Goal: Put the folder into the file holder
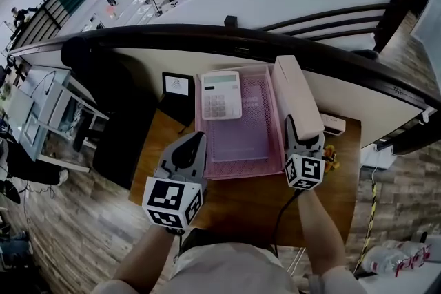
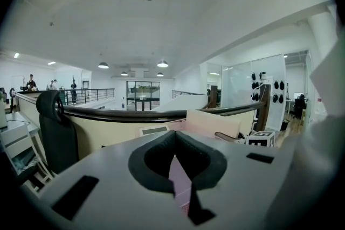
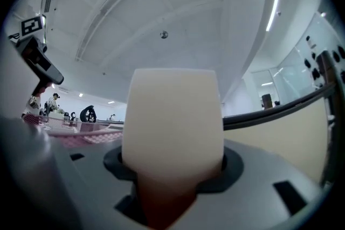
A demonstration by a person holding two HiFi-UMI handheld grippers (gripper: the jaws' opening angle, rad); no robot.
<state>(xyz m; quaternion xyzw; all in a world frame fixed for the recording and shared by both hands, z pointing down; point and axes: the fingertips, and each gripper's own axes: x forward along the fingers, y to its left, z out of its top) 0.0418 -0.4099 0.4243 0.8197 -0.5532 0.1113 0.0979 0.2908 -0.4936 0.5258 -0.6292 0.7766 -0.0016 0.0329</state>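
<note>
- Beyond the left gripper (image 1: 195, 141) and slightly to its left, a small dark-framed stand-up card (image 1: 178, 85) sits at the back of the wooden desk (image 1: 248, 206).
- This gripper's dark padded jaws are together at the tips with nothing between them. It hangs just beside the near left corner of the file holder (image 1: 241, 173).
- Between the two grippers lies the file holder, a shallow pink tray of perforated mesh with low, flared walls. It looks rigid and light.
- A white calculator (image 1: 221, 94) rests across the tray's far left part, which leaves the near mesh bare.
- Straight ahead of the right gripper (image 1: 298, 129) is the folder (image 1: 296, 96), a thick, box-like one in pale cream with smooth, matt faces. It runs along the tray's right wall; whether it touches the wall I cannot tell.
- The right gripper is clamped on the folder's near end, the jaws held wide by its thickness.
- My guess is that the folder is stiff and fairly light but long, so it may droop when gripped at one end. A hold nearer the middle would steady it.
- Right of that gripper, a small white object (image 1: 333, 124) lies near the desk's edge.
</note>
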